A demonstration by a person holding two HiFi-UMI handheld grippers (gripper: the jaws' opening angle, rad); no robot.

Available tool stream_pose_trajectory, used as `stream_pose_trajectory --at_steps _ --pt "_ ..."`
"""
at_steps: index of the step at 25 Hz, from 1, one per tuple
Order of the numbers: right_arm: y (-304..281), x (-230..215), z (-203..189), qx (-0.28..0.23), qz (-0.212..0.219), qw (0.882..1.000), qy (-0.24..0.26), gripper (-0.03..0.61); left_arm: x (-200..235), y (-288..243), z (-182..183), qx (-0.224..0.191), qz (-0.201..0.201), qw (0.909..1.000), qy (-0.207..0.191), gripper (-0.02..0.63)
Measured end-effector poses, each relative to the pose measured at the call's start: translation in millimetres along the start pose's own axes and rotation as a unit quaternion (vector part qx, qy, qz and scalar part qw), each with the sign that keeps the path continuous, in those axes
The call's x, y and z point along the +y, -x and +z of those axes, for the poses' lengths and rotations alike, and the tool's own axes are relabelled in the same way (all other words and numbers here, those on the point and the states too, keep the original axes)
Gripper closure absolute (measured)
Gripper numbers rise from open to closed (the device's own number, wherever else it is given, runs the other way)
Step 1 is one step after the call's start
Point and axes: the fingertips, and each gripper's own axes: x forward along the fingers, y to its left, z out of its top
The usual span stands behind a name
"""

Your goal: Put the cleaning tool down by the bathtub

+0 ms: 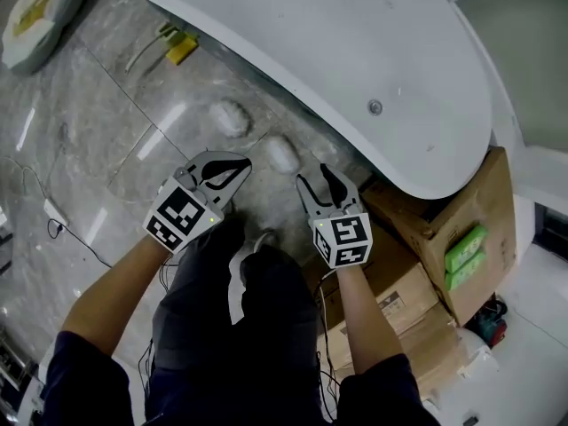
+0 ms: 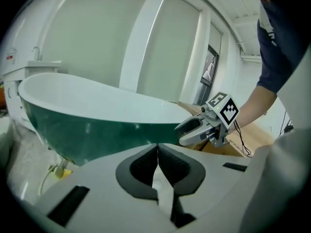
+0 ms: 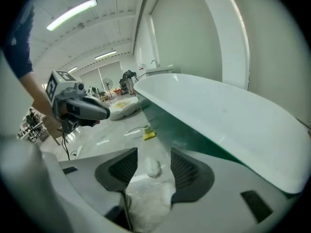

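The yellow cleaning tool (image 1: 180, 47) lies on the floor just beside the bathtub (image 1: 355, 51), so the put-down looks done. The left gripper (image 1: 232, 171) has its jaws together on nothing. The right gripper (image 1: 314, 177) has its jaws apart and empty. Likely only a withdrawal remains. Print on the cardboard box (image 1: 417, 273) is too small to read.

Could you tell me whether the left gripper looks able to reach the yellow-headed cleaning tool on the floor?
Probably yes: the cleaning tool lies on open floor beside the bathtub, with nothing covering it. The left gripper is empty, though its shut jaws would need opening first.
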Motion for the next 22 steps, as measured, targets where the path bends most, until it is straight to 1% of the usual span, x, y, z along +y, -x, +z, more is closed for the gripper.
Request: stream_pose_trajectory --at_steps 3,10,13,16,22 --pt "25 9 31 -0.017 -0.003 1.0 -0.007 0.359 -12 25 23 -0.008 0.008 0.9999 0.0 0.583" --pt "85 33 98 -0.046 0.003 0.999 -0.002 0.365 -38 77 80 -0.032 0.019 0.9993 0.01 0.581" --pt "112 40 129 -0.056 0.006 0.998 0.003 0.365 -46 94 116 -0.051 0.029 0.9981 0.018 0.581" --pt "138 48 158 -0.069 0.007 0.998 0.005 0.37 -53 116 149 -0.073 0.04 0.9964 0.018 0.582" --pt "185 64 208 -0.102 0.008 0.995 0.013 0.374 -70 155 201 -0.109 0.059 0.9922 0.018 0.583"
